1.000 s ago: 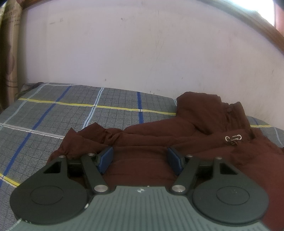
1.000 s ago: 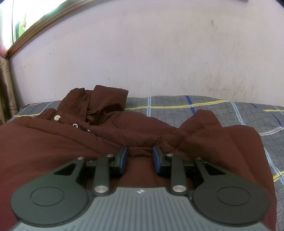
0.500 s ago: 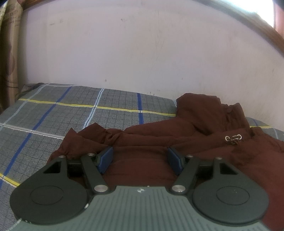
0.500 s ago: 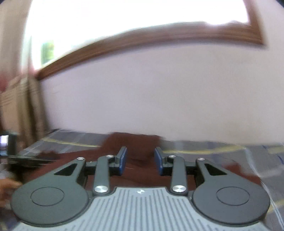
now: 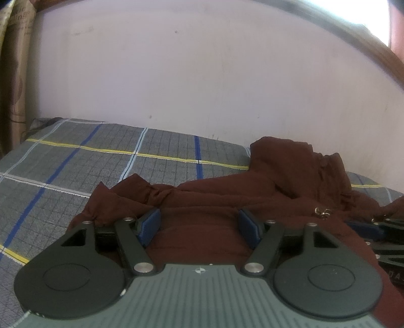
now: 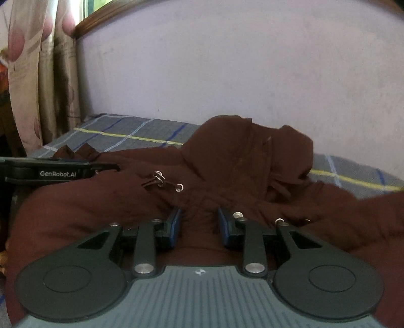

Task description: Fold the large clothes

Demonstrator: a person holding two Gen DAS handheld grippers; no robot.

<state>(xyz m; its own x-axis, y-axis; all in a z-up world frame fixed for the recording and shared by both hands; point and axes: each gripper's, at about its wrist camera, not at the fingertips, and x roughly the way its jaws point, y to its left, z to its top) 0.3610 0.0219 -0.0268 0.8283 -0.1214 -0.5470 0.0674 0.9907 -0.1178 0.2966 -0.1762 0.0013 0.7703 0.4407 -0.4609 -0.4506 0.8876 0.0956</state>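
A dark maroon hooded jacket lies spread on a checked bed; it also shows in the right wrist view, with its hood bunched toward the wall and metal snaps on the front. My left gripper is open, its blue pads low over the jacket's left part with fabric between them. My right gripper is open over the jacket's middle below the hood, with fabric between its pads. It also shows at the right edge of the left wrist view.
The bed has a grey sheet with blue, yellow and white lines. A pale wall runs close behind the bed. A curtain hangs at the left, under a wooden window frame. The left gripper's body lies left of the right one.
My right gripper has swung up and leftward, then come down over the jacket's middle near the hood, beside the left gripper. My left gripper has stayed still and open.
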